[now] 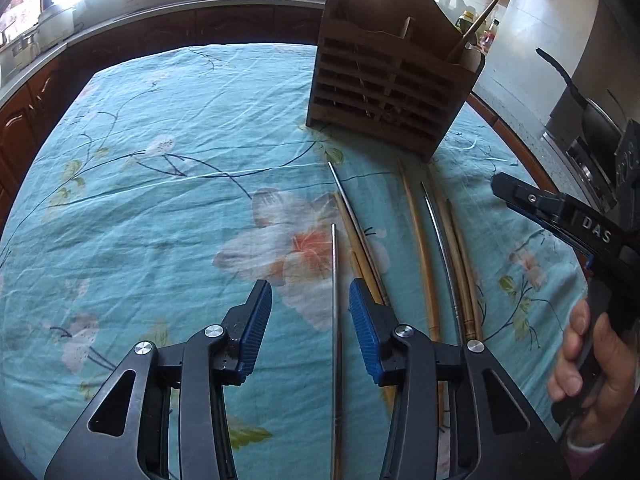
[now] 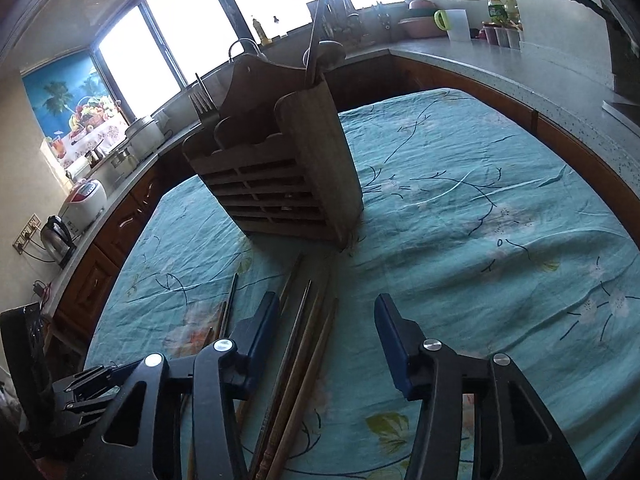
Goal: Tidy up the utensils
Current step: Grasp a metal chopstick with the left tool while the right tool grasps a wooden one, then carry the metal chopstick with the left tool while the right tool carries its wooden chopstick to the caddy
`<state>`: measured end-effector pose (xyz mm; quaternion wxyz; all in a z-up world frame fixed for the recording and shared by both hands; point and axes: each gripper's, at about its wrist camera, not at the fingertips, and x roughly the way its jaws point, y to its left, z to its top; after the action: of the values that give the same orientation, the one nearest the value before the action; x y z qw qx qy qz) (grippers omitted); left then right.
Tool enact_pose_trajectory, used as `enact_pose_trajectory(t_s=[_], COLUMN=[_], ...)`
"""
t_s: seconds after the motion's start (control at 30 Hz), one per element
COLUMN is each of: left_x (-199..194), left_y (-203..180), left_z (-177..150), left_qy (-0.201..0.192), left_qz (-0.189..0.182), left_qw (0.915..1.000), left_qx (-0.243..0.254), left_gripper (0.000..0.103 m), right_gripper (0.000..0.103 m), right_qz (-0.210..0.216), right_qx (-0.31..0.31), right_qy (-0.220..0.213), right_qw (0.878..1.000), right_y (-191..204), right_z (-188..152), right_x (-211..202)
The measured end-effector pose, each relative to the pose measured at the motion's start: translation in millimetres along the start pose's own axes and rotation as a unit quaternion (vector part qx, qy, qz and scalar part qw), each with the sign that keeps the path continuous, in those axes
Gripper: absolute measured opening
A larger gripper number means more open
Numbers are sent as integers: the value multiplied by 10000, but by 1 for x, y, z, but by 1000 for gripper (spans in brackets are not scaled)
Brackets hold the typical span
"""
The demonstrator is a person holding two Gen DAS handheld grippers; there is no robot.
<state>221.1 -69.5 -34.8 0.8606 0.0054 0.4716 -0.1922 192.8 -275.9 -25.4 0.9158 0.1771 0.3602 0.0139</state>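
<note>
Metal chopsticks [image 1: 335, 280] – three; wooden chopsticks [image 1: 418, 216] – about four; slatted wooden holder [image 1: 390, 80] – one.

Kettle [image 2: 58, 236] — floral tablecloth [image 1: 160, 208]

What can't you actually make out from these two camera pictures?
- Left wrist view: the metal chopstick between the left gripper pads; the bottom edge cuts off its near end.
- Right wrist view: the chopsticks run under the right gripper and off the edge.
- Both views: the wooden holder slats hide its contents.
</note>
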Motion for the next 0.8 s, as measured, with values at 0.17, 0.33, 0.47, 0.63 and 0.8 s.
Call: enact_pose_trajectory(t_s=[0.17, 0.33, 0.47, 0.63, 0.8], left_x=[16, 29, 34, 38, 35], left_y=[-8, -17, -23, -21, -11], left_z=[6, 9, 13, 20, 20], left_qy=[224, 225, 156, 117, 115], left_qz=[-46, 111, 260, 207, -1], left_qw=[9996, 9986, 9975, 9979, 9993], left_qx=[187, 462, 632, 602, 355], left_gripper=[32, 27, 16, 5, 4], right_gripper=[41, 30, 27, 16, 7], right_qz=[-42, -168, -297, -717, -651], right_qx=[-76, -162, -314, -824, -764], right_qy=[184, 406, 677, 631, 598], right_qw=[9998, 9989, 9968, 9920, 9931], right_y=[3, 4, 10, 27, 24], right_z=[8, 14, 15, 16, 17], right_x=[23, 49, 70, 81, 80])
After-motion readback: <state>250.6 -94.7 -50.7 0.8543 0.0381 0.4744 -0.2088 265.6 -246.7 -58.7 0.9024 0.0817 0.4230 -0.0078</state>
